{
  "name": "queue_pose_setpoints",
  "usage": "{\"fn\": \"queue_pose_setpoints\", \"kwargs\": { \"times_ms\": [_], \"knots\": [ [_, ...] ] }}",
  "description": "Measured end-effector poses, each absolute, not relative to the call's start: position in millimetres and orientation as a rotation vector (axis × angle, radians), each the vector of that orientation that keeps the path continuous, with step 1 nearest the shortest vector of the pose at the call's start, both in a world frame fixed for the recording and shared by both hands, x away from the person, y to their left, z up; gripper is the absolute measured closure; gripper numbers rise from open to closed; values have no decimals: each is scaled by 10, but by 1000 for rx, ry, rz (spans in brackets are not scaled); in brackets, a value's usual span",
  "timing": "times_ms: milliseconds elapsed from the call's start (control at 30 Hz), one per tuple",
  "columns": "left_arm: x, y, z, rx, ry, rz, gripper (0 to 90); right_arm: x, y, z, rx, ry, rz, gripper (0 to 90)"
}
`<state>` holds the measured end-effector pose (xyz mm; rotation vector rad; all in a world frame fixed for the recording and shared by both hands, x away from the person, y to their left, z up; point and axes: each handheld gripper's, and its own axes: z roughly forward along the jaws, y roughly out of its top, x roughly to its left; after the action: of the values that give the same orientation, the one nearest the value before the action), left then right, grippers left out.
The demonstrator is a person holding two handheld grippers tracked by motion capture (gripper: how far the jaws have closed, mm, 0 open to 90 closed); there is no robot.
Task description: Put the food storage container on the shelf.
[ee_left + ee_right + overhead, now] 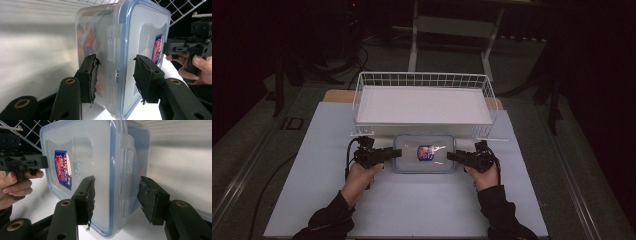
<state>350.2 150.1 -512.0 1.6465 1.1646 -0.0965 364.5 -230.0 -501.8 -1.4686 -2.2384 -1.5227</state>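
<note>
— How is the clear rectangular plastic container with the blue-rimmed lid (424, 152) placed?

— It is laid flat on the pale worktop (327, 200), just before the white wire basket (422, 80), its long axis run left to right.

— And the tongs?

— Its left end is straddled by the left tongs (116, 75), its right end by the right tongs (116, 195); both are released, with gaps seen beside the pads.

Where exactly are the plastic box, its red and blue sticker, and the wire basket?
plastic box (409, 155): high view, bare part of its lid.
sticker (425, 152): high view, middle of the label.
wire basket (422, 79): high view, far wire wall.
</note>
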Motion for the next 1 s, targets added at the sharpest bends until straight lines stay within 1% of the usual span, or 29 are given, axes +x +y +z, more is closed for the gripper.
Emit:
{"fn": "queue_pose_setpoints", "kwargs": {
  "times_ms": [267,433,500,600,667,767,1000],
  "knots": [
    [3540,1505,-5138,1620,1154,-105,522,3706,-2324,-5045,-1471,-2206,-1533,475],
    [3557,1470,-5141,1640,1141,-53,491,3701,-2319,-5042,-1489,-2222,-1546,450],
    [3567,1459,-5143,1617,1163,-45,476,3675,-2275,-4990,-1499,-2301,-1554,482],
    [3576,1442,-5127,1610,1173,-1,473,3668,-2231,-4941,-1513,-2367,-1550,477],
    [3589,1450,-5117,1630,1173,41,474,3680,-2230,-4938,-1521,-2366,-1552,458],
    [3598,1425,-5099,1625,1175,56,473,3691,-2225,-4940,-1542,-2373,-1573,427],
    [3621,1388,-5087,1616,1199,145,447,3737,-2198,-4917,-1573,-2402,-1592,399]
  ]
}}
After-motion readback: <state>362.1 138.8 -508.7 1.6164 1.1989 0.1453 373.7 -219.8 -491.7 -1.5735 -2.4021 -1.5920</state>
